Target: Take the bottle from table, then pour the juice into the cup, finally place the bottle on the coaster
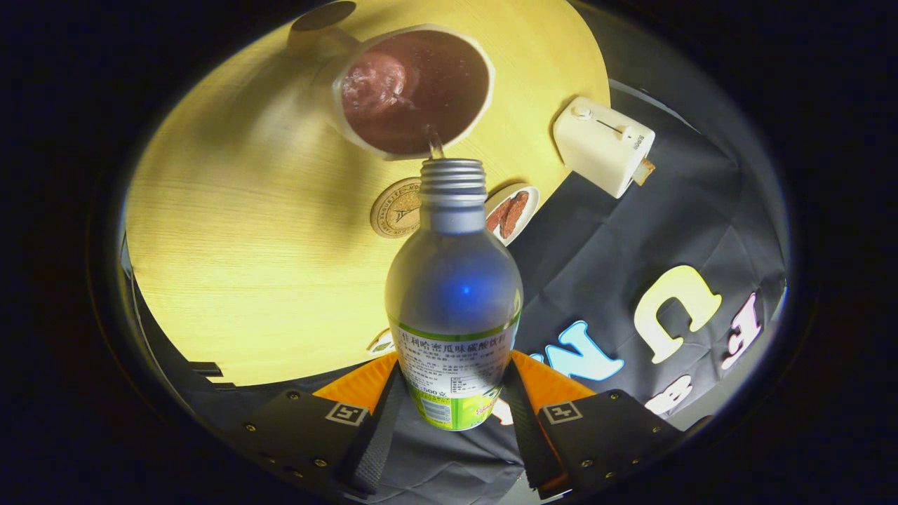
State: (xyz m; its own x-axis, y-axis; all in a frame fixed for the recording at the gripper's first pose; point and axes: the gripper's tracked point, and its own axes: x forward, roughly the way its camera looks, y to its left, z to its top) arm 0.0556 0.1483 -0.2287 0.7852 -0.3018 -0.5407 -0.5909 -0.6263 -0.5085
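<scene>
My gripper (454, 393) is shut on a silver bottle (454, 280) with a green and white label, both fingers pressing its lower body. The bottle is uncapped and tipped forward, its threaded mouth pointing at a white cup (414, 91) just beyond it. A thin stream of liquid (435, 144) runs from the mouth over the cup's near rim. Dark reddish-brown juice with foam fills the cup. A round tan coaster (394, 208) lies on the wooden table (245, 245), just left of the bottle's neck and partly hidden by it.
A small white dish with brown food (511, 212) sits right of the bottle's neck. A white toaster-like box (603, 145) stands at the table's edge further right. A dark round object (323, 15) lies beyond the cup.
</scene>
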